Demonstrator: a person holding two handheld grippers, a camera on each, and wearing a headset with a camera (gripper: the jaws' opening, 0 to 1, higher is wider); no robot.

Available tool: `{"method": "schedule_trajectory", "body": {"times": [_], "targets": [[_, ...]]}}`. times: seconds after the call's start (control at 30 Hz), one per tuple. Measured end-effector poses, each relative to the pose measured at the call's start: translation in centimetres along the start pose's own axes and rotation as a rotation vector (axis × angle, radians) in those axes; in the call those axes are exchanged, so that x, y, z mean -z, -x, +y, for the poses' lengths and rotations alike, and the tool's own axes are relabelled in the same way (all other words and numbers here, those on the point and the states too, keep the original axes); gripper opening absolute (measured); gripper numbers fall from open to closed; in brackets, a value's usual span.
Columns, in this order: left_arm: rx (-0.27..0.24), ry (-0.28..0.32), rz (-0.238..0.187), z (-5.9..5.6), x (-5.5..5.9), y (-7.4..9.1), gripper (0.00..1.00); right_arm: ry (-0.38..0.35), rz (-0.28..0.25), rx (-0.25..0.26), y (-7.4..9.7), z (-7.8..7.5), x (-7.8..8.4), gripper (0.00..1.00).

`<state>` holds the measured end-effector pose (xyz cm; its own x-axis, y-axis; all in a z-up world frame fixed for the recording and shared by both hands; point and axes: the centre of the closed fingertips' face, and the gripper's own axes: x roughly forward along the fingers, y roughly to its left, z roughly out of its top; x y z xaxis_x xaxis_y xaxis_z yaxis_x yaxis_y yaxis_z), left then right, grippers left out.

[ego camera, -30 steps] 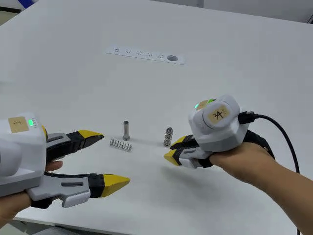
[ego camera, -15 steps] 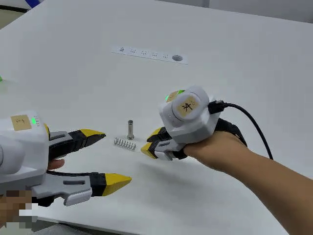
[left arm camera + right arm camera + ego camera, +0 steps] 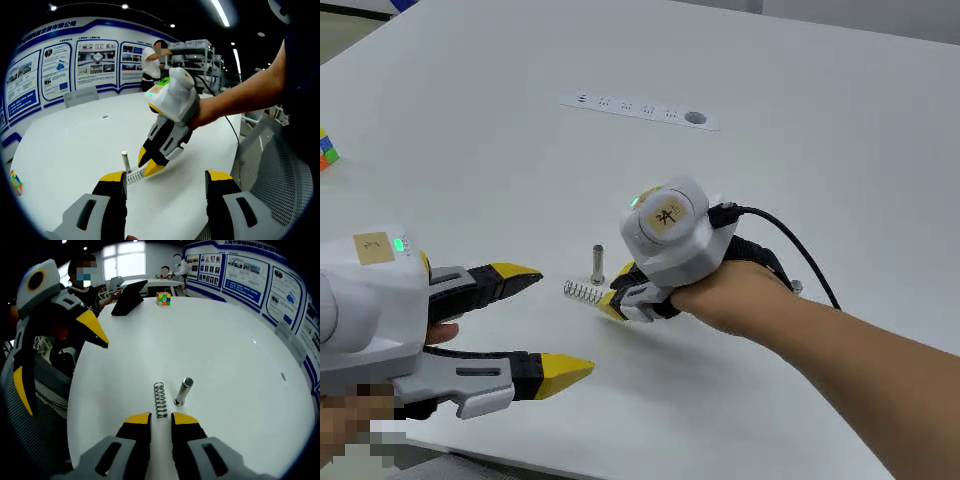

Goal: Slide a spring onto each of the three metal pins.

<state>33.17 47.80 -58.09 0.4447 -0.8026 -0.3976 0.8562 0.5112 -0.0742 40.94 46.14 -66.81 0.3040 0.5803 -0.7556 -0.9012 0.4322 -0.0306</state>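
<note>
On the white desk (image 3: 470, 150), a small coiled metal spring (image 3: 160, 399) lies flat just beside an upright silver metal pin (image 3: 183, 391). Right gripper (image 3: 161, 416) fingers are narrowly parted and empty, tips at the spring's end. Left gripper (image 3: 560, 320) fingers are spread wide, empty.

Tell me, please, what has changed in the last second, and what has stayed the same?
The right hand-held gripper moved left to the loose spring. Its tips now sit at the spring's end, jaws narrowly apart, seemingly nothing gripped yet. The left hand-held gripper stayed open on the left. The bare pin stayed upright, with the spring lying beside it.
</note>
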Motion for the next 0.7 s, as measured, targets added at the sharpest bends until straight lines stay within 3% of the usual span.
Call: {"method": "schedule_trajectory", "body": {"times": [0.4,0.7], "targets": [[-0.003,0.004,0.005,0.0,0.2,0.1,0.65,-0.003,0.015,-0.013,-1.3,0.0,0.2,0.15],[-0.003,0.005,0.009,0.0,0.3,0.0,0.65,0.021,0.028,-0.013,-1.2,0.2,0.7,0.12]]}}
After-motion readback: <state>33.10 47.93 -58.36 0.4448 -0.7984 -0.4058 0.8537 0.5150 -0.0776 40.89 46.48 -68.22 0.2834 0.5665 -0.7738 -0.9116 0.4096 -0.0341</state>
